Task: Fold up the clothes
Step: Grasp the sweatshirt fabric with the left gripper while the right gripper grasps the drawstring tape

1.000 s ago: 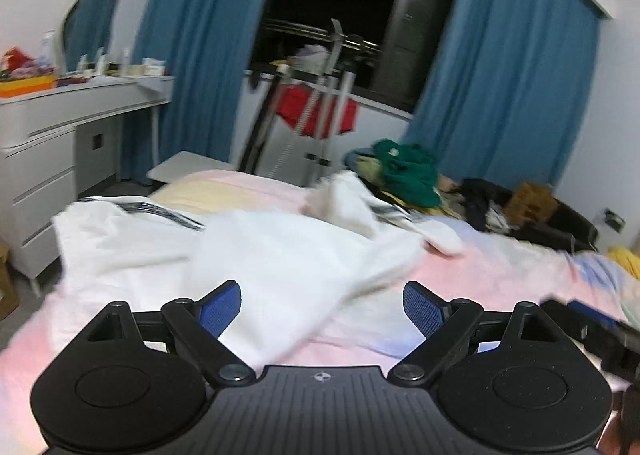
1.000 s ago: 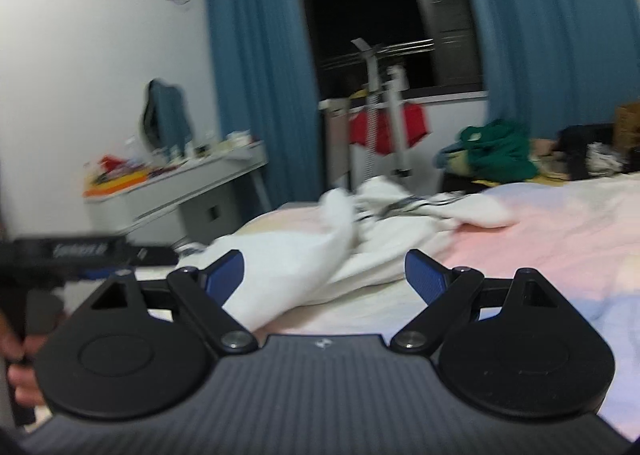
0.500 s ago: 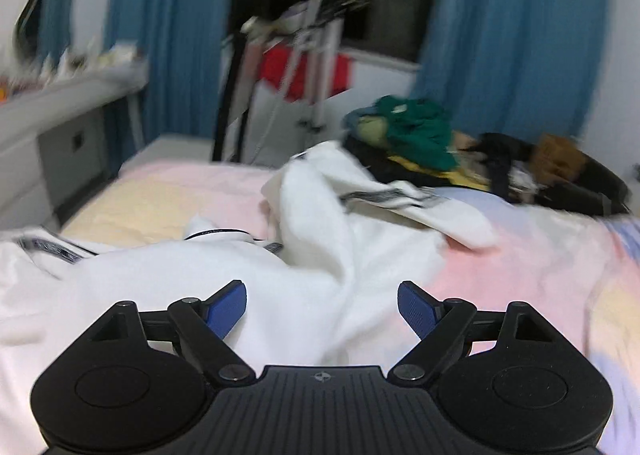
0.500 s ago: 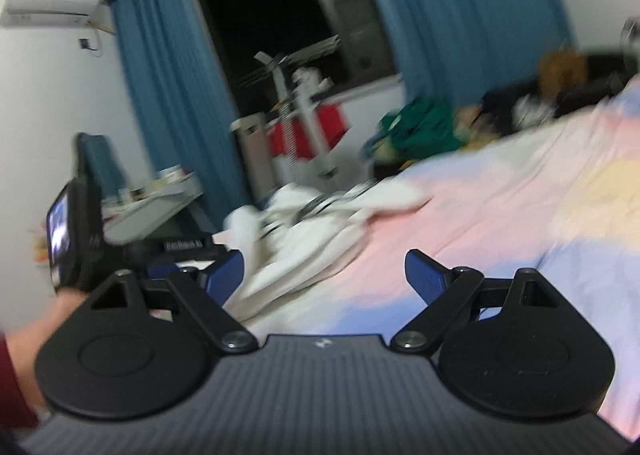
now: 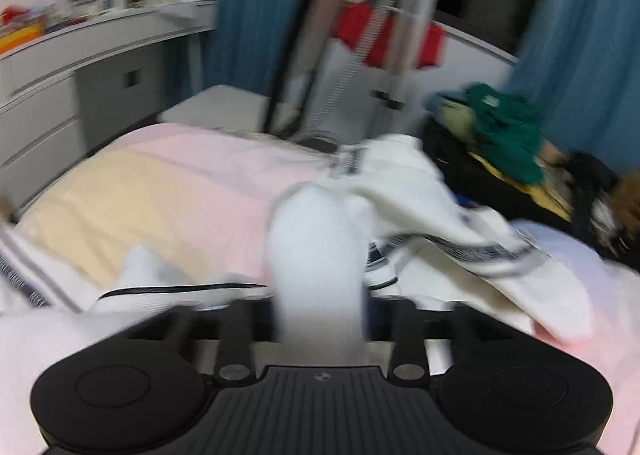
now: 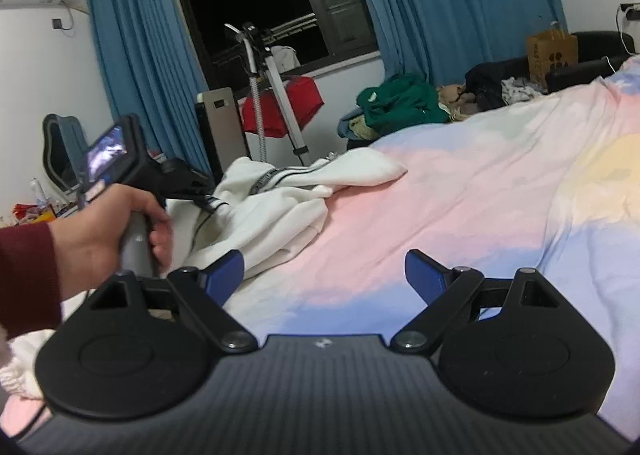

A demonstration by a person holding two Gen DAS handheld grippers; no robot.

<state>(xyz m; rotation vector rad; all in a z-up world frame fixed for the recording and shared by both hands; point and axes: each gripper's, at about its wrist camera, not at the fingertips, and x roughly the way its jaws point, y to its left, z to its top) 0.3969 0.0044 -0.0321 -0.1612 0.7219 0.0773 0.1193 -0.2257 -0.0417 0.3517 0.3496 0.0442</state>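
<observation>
A white garment with dark striped trim lies crumpled on the pastel bed sheet. My left gripper is shut on a fold of this white garment, which rises in a bunch between the fingers. In the right wrist view the same garment lies left of centre, with the left gripper held in a hand against it. My right gripper is open and empty above the bare sheet, to the right of the garment.
A white dresser stands at the left. A drying rack with a red cloth stands past the bed's far edge before blue curtains. A pile of green and dark clothes sits at the far right. A paper bag is beyond.
My left gripper has moved forward into the garment and shut on a fold of it. My right gripper has swung to the right, away from the garment, and stays open.
</observation>
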